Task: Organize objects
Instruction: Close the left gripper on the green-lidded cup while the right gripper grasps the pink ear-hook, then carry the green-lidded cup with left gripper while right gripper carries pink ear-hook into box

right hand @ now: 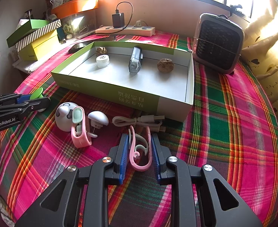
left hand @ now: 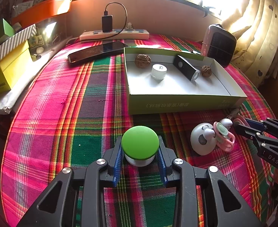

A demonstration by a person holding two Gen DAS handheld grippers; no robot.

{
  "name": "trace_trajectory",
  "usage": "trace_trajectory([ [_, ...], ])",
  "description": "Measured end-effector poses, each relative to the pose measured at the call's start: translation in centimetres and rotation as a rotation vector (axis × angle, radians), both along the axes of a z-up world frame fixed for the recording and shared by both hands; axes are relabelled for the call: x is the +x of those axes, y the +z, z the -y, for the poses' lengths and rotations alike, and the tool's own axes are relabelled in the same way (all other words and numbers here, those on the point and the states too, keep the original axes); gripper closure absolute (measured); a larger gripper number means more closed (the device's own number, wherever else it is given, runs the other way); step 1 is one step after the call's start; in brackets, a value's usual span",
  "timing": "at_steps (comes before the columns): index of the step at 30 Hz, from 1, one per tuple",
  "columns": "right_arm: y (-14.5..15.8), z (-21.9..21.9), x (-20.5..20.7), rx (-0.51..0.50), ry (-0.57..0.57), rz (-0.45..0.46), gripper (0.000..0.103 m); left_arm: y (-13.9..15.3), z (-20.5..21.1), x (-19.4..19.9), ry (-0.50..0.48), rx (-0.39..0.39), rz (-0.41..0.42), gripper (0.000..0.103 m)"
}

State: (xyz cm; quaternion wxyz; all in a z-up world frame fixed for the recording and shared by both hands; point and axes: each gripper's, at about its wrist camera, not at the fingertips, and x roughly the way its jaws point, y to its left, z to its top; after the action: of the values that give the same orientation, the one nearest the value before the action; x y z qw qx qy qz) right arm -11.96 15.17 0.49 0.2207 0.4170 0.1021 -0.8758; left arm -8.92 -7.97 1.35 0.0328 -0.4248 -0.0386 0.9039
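Note:
My left gripper (left hand: 140, 140) is shut on a white knob with a green dome cap (left hand: 140, 141) that stands on the plaid tablecloth; both blue pads touch its sides. In the right wrist view, my right gripper (right hand: 139, 136) is shut on a pink hook-shaped clip (right hand: 140, 165) lying on the cloth. Beyond both stands an open green-sided box (left hand: 176, 105) (right hand: 105, 92) holding two walnuts, a small white jar (right hand: 102, 61) and a black torch (right hand: 135, 62). Between the grippers lie a white panda figure (right hand: 63, 115), a pink-and-mint holder (right hand: 80, 130), a white mushroom-shaped plug (right hand: 98, 118) and a coiled white cable (right hand: 137, 121).
A black phone (left hand: 97, 51) and a power strip with a charger (left hand: 114, 34) lie behind the box. A small desk fan (right hand: 218, 43) stands at the back right. Stacked yellow, striped and green boxes (left hand: 6, 56) crowd the left edge. Curtains hang at the right.

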Motion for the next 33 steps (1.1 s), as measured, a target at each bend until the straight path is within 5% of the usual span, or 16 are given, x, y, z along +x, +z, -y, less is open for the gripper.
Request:
trace_trajectory([
  [4,0.1,-0.3,0.1,-0.013,-0.014,0.0,0.079,0.1,0.0,0.1,-0.002,-0.006,-0.004,0.075],
  [7,0.3,-0.4,0.3,-0.017,-0.018,-0.004,0.079,0.4,0.0,0.2,-0.002,-0.009,-0.016,0.087],
  [33,2.2,-0.5,1.5,-0.061,-0.034,-0.021,0.079,2.0,-0.6,1.1,-0.039,0.004,-0.051,0.088],
])
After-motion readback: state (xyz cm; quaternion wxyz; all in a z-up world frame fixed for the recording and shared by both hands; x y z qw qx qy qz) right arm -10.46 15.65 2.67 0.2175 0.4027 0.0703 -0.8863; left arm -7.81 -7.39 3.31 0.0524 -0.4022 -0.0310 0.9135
